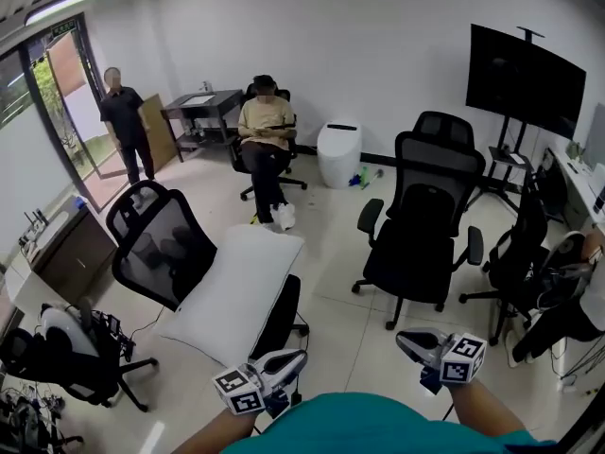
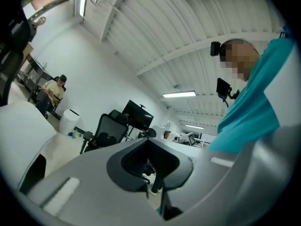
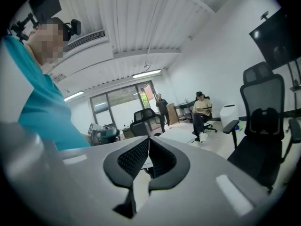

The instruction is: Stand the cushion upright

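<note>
1. The approach is judged to be the step in hand. The cushion is seen lying flat on the seat of a black chair, not yet upright.
2. The left hand-held gripper and the right hand-held gripper are held apart from the cushion, with jaws closed on nothing.
3. Next, jaws need to be opened and the cushion's edge pinched, so it can be tipped up against the backrest.
4. The cushion is white, plump, soft-looking and rectangular; the backrest is open mesh.

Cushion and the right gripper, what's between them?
In the head view, only the black chair seat and bare floor separate the cushion from the right gripper.
</note>
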The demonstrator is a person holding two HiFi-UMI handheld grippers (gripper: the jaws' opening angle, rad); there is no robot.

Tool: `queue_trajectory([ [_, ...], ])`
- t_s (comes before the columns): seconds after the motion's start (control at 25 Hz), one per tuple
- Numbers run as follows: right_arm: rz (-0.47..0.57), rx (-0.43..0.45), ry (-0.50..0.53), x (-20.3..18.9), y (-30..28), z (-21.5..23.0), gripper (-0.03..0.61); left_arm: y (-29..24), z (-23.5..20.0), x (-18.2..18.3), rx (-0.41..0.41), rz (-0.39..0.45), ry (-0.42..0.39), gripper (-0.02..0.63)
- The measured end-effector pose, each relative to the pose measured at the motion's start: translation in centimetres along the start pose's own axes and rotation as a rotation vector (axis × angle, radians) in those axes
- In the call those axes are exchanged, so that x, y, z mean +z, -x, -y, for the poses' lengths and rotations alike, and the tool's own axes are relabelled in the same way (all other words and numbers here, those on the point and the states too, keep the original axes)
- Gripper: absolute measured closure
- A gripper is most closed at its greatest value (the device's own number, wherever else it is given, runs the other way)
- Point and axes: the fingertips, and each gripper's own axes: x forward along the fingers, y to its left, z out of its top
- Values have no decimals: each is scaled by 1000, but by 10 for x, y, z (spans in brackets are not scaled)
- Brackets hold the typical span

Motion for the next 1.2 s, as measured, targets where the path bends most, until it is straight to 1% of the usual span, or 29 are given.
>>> queue_trajectory([
  [0.08,-35,67,4,3,-33,10,572,12,-21,11,75,33,-1,601],
  [0.24,-95,225,12,14,-97,39,572,35,-60,25,253,102,-13,601],
  [0.36,-158,360,54,27,-142,65,569,39,-87,38,390,173,-21,601],
  [0.48,-255,518,107,38,-192,81,552,47,-103,51,555,266,-22,601],
  [0.56,-327,647,170,45,-224,76,538,58,-102,56,667,330,-28,601],
  [0.68,-419,838,282,43,-269,47,514,84,-93,56,825,421,-36,601],
  [0.76,-480,940,342,32,-300,23,495,104,-88,51,908,467,-40,601],
  [0.84,-544,1016,396,14,-329,-6,455,125,-80,44,976,500,-40,601],
  [0.92,-603,1063,468,-8,-356,-39,428,148,-68,34,1039,531,-42,601],
  [1.0,-663,1070,539,-34,-385,-75,398,175,-57,26,1090,559,-47,601],
  [1.08,-733,1036,579,-63,-418,-110,372,202,-47,18,1123,570,-50,601],
  [1.16,-807,985,606,-95,-450,-140,346,227,-41,10,1145,557,-53,601],
  [1.2,-845,956,620,-112,-465,-152,320,240,-39,6,1152,548,-51,601],
])
